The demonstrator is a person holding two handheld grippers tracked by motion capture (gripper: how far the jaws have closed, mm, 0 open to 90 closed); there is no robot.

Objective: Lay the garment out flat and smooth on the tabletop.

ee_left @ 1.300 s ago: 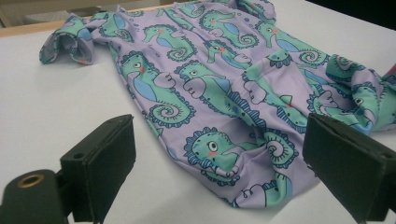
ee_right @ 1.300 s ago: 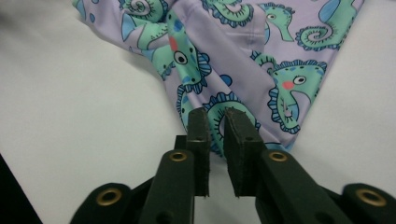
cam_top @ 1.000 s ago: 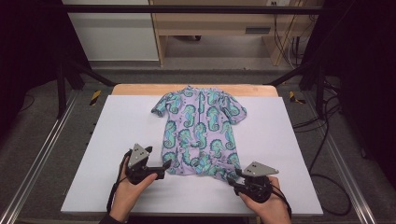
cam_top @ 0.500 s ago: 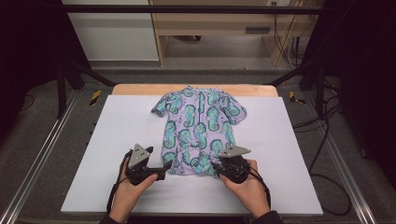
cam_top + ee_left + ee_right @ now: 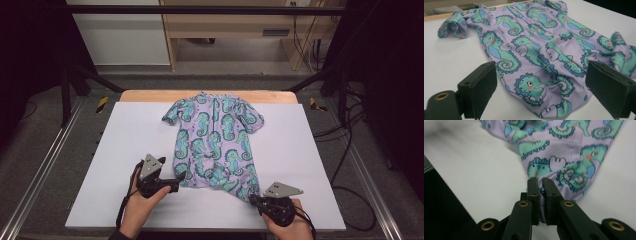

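My right gripper has just been closing and now pinches the near right hem of the seahorse garment, fabric between its pads. My left gripper stands wide, straddling the near left hem without pressing it. The garment lies face up mid-table, its near end rumpled; I judge smoothing or folding is barely begun. Bare white table lies left, right and near, the near edge close behind my hands.

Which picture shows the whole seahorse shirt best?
The high view: the purple short-sleeved shirt with green seahorses lies spread on the white table, both sleeves and hem visible. The left gripper view shows its lower part and one sleeve close up; the right gripper view shows a hem corner at the right tongs.
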